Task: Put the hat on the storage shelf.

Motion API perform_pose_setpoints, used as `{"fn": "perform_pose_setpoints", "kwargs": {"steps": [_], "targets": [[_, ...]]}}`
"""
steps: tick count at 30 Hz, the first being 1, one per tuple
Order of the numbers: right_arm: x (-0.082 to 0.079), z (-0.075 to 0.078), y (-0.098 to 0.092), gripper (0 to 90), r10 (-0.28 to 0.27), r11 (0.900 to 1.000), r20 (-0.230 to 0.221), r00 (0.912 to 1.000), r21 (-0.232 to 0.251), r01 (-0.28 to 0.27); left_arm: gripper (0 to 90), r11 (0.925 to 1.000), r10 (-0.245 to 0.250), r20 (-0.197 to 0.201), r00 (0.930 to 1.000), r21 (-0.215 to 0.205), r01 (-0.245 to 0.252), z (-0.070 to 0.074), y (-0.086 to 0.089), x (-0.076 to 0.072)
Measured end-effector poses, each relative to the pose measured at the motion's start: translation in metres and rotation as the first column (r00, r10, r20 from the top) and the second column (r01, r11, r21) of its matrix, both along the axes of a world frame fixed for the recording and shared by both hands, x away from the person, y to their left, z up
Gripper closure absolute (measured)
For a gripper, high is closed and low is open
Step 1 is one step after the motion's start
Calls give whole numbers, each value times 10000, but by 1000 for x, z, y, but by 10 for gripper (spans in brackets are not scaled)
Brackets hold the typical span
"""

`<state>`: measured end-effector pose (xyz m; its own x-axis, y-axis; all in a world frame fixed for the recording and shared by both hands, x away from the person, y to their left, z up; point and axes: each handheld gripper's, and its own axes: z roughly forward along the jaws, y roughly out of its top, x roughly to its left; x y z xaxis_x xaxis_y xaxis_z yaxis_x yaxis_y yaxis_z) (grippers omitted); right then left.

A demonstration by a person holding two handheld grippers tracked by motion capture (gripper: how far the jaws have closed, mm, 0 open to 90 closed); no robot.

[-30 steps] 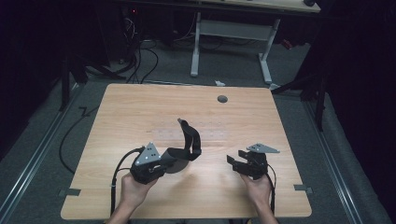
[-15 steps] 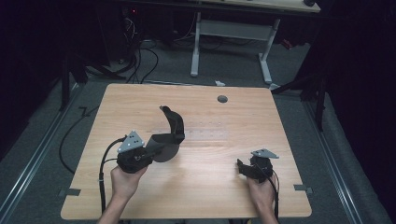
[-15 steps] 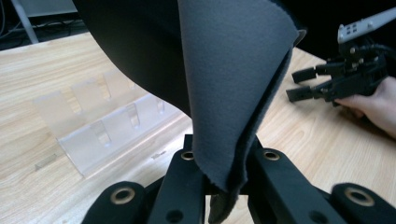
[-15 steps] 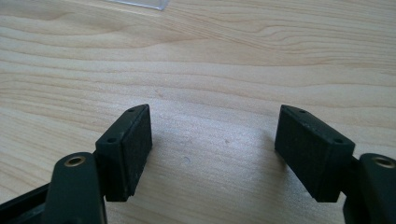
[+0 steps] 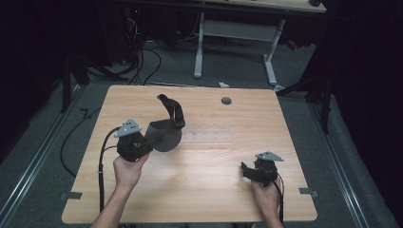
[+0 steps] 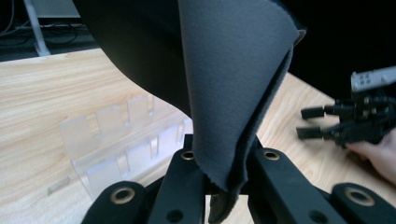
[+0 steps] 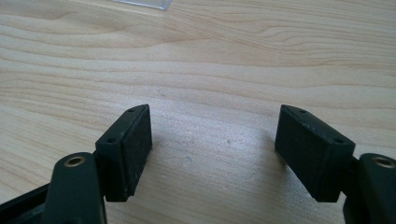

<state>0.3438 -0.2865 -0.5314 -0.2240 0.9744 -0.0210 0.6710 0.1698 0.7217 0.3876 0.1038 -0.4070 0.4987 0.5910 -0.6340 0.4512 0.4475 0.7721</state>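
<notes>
My left gripper [image 5: 151,140] is raised over the left half of the wooden table [image 5: 228,190], shut on a dark grey piece of cloth [image 5: 164,135] with a black strap [image 5: 173,109] curling up from it. In the left gripper view the cloth [image 6: 233,70] hangs folded, pinched between the jaws of the left gripper [image 6: 224,161]. My right gripper [image 5: 247,170] rests low near the front right of the table. Its jaws have just been opening and stand wide. In the right gripper view only bare wood lies between the jaws of the right gripper [image 7: 212,154].
A clear plastic slotted rack [image 6: 121,140] stands on the table just beyond the cloth, faint in the high view as the rack [image 5: 209,137]. A round cable hole [image 5: 226,100] sits near the far edge. The right gripper [image 6: 322,123] also appears in the left gripper view.
My left hand has carried the cloth leftward and higher above the table. My right hand has sunk a little toward the front right edge, with its jaws spread wider.
</notes>
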Motion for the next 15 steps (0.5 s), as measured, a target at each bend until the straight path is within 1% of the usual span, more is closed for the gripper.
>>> {"fn": "perform_pose_setpoints", "kwargs": {"steps": [1, 2, 3, 4, 5, 6, 7, 9, 10, 12, 13, 15], "targets": [[0, 0, 0, 276, -22, 10000, 5, 10000, 2, 22, 864, 9998, 212, 113, 9997, -48, -211, 4, 1, 5], [0, 0, 0, 276, -22, 10000, 5, 10000, 2, 22, 864, 9998, 212, 113, 9997, -48, -211, 4, 1, 5], [0, 0, 0, 276, -49, 10000, -8, 10000, 18, 49, 864, 9992, 389, 194, 9991, -47, -388, 7, 1, 11], [0, 0, 0, 276, -31, 10000, 0, 10000, 1, 31, 864, 9992, 389, 194, 9991, -47, -388, 7, 1, 11], [0, 0, 0, 276, -33, 10000, -1, 10000, 0, 33, 864, 9985, 543, 235, 9983, -16, -542, 9, 1, 16], [0, 0, 0, 276, -33, 10000, -1, 10000, 0, 33, 864, 9985, 543, 235, 9983, -16, -542, 9, 1, 16], [0, 0, 0, 276, -51, 10000, -12, 10000, 19, 51, 864, 9977, 676, 259, 9974, -58, -675, 10, 1, 21], [0, 0, 0, 275, -47, 10000, -11, 10000, 19, 47, 864, 9966, 809, 337, 9962, 145, -814, 9, 0, 24], [0, 0, 0, 275, -47, 10000, -11, 10000, 19, 47, 864, 9966, 809, 337, 9962, 145, -814, 9, 0, 24], [0, 0, 0, 276, -66, 10000, -19, 10000, 59, 66, 864, 9948, 935, 397, 9948, 361, -949, 7, 1, 27], [0, 0, 0, 274, -52, 10000, -20, 10000, 84, 52, 864, 9929, 1107, 390, 9931, 396, -1123, 6, 3, 31], [0, 0, 0, 273, -42, 10000, -23, 10000, 77, 43, 864, 9899, 1301, 424, 9906, 506, -1322, 4, 3, 32]]}}
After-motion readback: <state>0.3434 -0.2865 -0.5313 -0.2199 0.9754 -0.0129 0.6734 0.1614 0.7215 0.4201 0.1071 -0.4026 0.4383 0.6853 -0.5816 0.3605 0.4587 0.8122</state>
